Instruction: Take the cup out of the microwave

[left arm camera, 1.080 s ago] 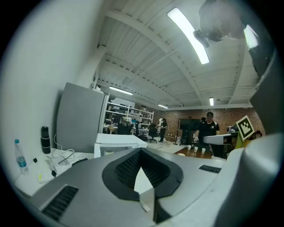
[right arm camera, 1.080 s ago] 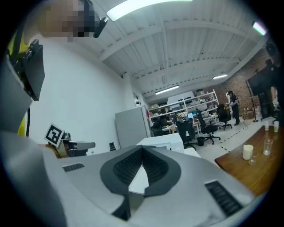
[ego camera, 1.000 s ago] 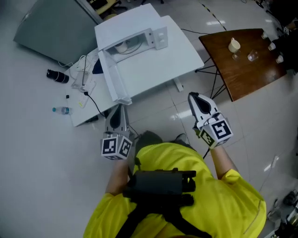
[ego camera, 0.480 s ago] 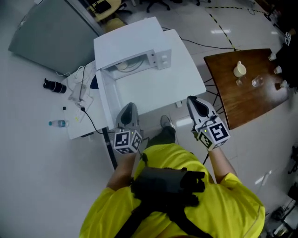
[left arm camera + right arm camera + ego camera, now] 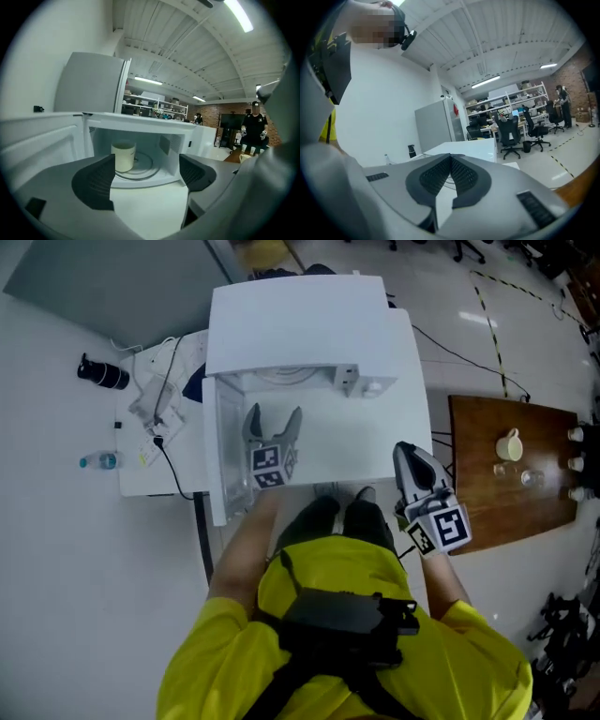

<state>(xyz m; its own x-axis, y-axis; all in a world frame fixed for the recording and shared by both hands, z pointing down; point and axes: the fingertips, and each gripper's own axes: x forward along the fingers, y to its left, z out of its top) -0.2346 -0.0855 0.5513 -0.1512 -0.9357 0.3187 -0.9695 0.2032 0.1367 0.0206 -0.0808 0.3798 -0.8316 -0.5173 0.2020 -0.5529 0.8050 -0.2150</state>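
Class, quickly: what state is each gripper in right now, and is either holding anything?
Left gripper: jaws opening, nothing between them.
Right gripper: closed, holding nothing.

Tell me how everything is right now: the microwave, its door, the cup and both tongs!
White box microwave: standing open, cup inside.
White microwave door: swung wide open at the left.
Cream ceramic cup: upright on the glass turntable, untouched.
Grey left tongs: opening, nothing between them, pointed into the microwave.
Grey right tongs: shut, empty.
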